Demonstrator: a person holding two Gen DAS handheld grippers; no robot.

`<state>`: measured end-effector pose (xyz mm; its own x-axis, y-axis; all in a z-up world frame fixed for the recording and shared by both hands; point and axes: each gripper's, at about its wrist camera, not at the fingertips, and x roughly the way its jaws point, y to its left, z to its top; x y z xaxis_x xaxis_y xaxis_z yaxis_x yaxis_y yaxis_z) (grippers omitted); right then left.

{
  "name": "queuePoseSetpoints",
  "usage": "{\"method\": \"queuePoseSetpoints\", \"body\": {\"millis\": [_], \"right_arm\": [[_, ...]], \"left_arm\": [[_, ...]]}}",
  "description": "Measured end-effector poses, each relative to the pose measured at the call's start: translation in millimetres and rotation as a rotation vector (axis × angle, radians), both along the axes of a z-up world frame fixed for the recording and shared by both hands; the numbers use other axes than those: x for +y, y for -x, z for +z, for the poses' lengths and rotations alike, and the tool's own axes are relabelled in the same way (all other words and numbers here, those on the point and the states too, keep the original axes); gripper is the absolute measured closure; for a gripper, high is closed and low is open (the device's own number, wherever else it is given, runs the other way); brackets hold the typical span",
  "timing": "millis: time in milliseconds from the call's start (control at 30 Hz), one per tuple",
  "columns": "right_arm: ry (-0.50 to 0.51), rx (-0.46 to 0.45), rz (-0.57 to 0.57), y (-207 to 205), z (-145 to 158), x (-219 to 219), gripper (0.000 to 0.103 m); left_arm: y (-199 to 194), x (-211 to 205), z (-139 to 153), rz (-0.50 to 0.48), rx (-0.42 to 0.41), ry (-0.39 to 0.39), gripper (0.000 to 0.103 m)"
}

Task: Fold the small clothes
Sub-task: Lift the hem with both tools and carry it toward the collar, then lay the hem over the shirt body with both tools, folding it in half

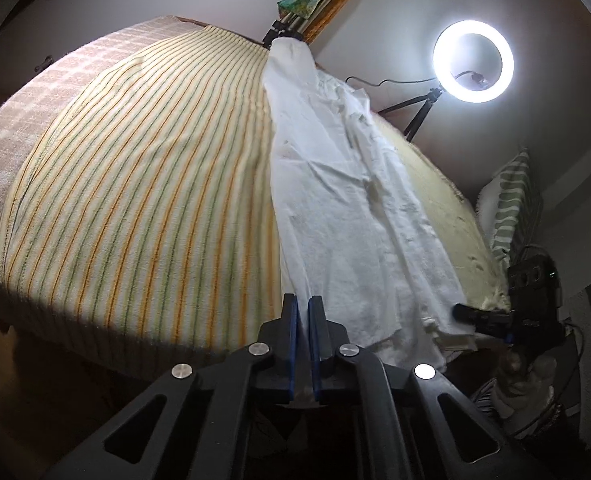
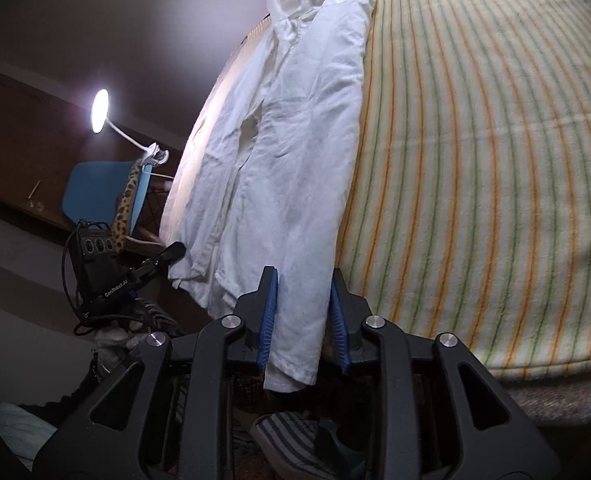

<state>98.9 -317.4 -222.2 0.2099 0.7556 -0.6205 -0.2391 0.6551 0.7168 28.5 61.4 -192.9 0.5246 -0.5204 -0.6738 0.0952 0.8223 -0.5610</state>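
Only the left wrist view shows the ring light (image 1: pixel 473 61); there the left gripper (image 1: pixel 303 304) pinches the white shirt (image 1: pixel 335 200) hem. Only the right wrist view shows the blue chair (image 2: pixel 99 184); there the right gripper (image 2: pixel 302 280) has its fingers spread around the hem, and I cannot tell whether they press it.

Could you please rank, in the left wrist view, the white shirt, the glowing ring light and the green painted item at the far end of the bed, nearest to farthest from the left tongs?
1. White shirt: directly at the left tongs, running away across the striped bedcover.
2. Glowing ring light: upper right, beyond the bed's right edge.
3. Green painted item: top centre, past the shirt's far end.
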Motion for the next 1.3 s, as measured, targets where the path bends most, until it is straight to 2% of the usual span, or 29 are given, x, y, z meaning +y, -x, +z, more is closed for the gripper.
{"method": "queuePoseSetpoints", "body": {"millis": [133, 200, 233, 333, 367, 500, 533, 567, 600, 667, 733, 1000, 1300], "right_arm": [[-0.004, 0.024, -0.014, 1, -8, -5, 0.091], [-0.02, 0.037, -0.018, 0, -9, -6, 0.089], [-0.028, 0.043, -0.019, -1, -9, -8, 0.085], [-0.086, 0.053, -0.015, 3, -10, -11, 0.067], [-0.092, 0.053, -0.011, 3, -10, -11, 0.066], [-0.098, 0.056, -0.003, 6, -9, -2, 0.065], [-0.098, 0.059, -0.002, 6, -9, 0, 0.065], [-0.093, 0.06, -0.002, 6, -9, 2, 0.068], [-0.085, 0.062, -0.002, 7, -8, 4, 0.072], [-0.093, 0.075, 0.004, 7, -6, 13, 0.087], [-0.11, 0.072, -0.003, 7, -3, 16, 0.088], [-0.245, 0.062, -0.056, 5, 13, 7, 0.091], [-0.319, 0.051, -0.137, -15, 33, -5, 0.091]], "left_arm": [[4, -2, 2, -0.019, -0.011, -0.048, 0.102], [1, 0, -5, -0.027, 0.025, -0.02, 0.092], [0, 3, -8, -0.026, 0.039, -0.001, 0.077], [-2, 0, -12, -0.043, 0.06, 0.02, 0.074], [-2, -3, -12, -0.05, 0.058, 0.01, 0.074], [-4, -9, -9, -0.072, 0.058, -0.009, 0.076], [-5, -9, -9, -0.072, 0.061, -0.01, 0.083], [-6, -11, -8, -0.072, 0.065, -0.014, 0.088], [-6, -13, -7, -0.072, 0.065, -0.022, 0.088], [-8, -16, -4, -0.074, 0.061, -0.03, 0.095], [-8, -15, 0, -0.074, 0.058, -0.018, 0.098], [-12, -6, 23, -0.059, 0.052, 0.088, 0.1], [-42, -11, 46, -0.082, 0.055, 0.121, 0.1]]}}
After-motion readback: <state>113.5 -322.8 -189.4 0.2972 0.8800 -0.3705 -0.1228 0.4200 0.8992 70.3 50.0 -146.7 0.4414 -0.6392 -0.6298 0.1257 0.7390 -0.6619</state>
